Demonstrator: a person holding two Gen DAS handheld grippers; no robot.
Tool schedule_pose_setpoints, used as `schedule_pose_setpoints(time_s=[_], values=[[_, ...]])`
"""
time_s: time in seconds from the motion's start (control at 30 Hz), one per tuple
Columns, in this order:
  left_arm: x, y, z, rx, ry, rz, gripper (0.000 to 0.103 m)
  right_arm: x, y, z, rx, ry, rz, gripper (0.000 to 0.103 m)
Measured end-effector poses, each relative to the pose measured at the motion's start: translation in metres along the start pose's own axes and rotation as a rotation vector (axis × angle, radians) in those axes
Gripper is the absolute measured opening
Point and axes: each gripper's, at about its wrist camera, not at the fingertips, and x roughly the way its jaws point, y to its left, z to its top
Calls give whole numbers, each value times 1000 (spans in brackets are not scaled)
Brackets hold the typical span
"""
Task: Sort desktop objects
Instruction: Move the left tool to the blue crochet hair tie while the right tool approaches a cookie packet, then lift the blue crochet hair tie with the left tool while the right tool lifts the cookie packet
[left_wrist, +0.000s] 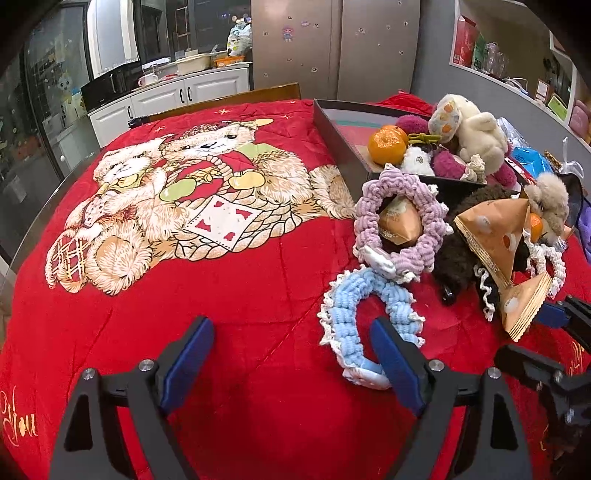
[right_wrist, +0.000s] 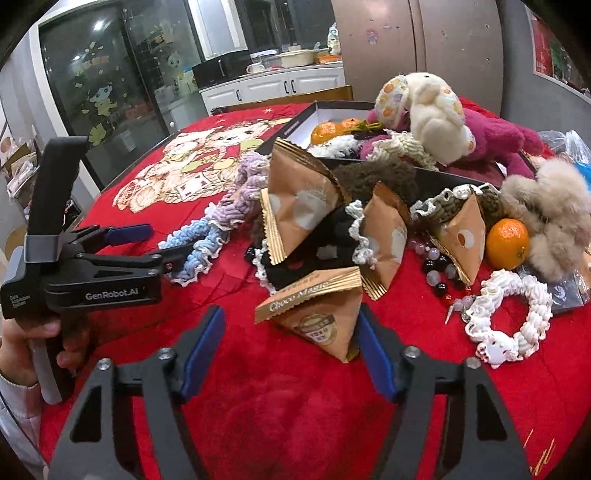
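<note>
Here, snack packet (right_wrist: 317, 314) between right jaws

Table under red blanket (left_wrist: 229, 295): box (left_wrist: 332, 147), scrunchies (left_wrist: 369, 325), snack packets (right_wrist: 314, 314), tangerine (right_wrist: 508, 243), beads (right_wrist: 439, 269), possibly more behind.

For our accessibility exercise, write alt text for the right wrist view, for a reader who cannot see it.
The right tongs stand open around a brown triangular snack packet on a red blanket. Behind it lie more packets, scrunchies, a tangerine and a box of plush toys; the left tongs reach in from the left.
</note>
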Motion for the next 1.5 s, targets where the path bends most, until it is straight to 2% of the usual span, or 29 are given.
schedule_pose_setpoints(time_s=[0.03,0.13,0.17,0.2,0.23,0.3,0.33,0.4,0.83,1.1,1.3,1.5], values=[[0,-1,0,2,0,2,88,0,-1,-1,8,0,0,57],[-4,-5,-2,19,-14,-7,72,1,-6,1,28,-2,9,47],[-6,-8,-3,32,-20,-13,64,1,-7,0,30,-5,19,44],[-7,-11,-3,43,-23,-20,52,1,-8,0,32,-8,30,33],[-8,-15,-4,54,-27,-28,47,0,-8,0,33,-11,40,29],[-11,-23,-6,85,-38,-29,20,-1,-7,1,30,-19,43,26],[-12,-26,-7,95,-40,-31,17,-2,-6,1,26,-24,44,24],[-15,-31,-9,114,-52,-16,14,-3,-3,1,16,-33,42,24],[-30,-29,-9,108,-111,-37,13,-23,24,-5,-108,-118,47,23],[-42,-30,-9,103,-149,-51,13,-34,22,-6,-100,-150,62,23],[-57,-32,-8,105,-200,-70,13,-53,28,-7,-139,-226,83,23],[-66,-33,-6,99,-234,-71,13,-60,28,-5,-141,-253,86,23]])
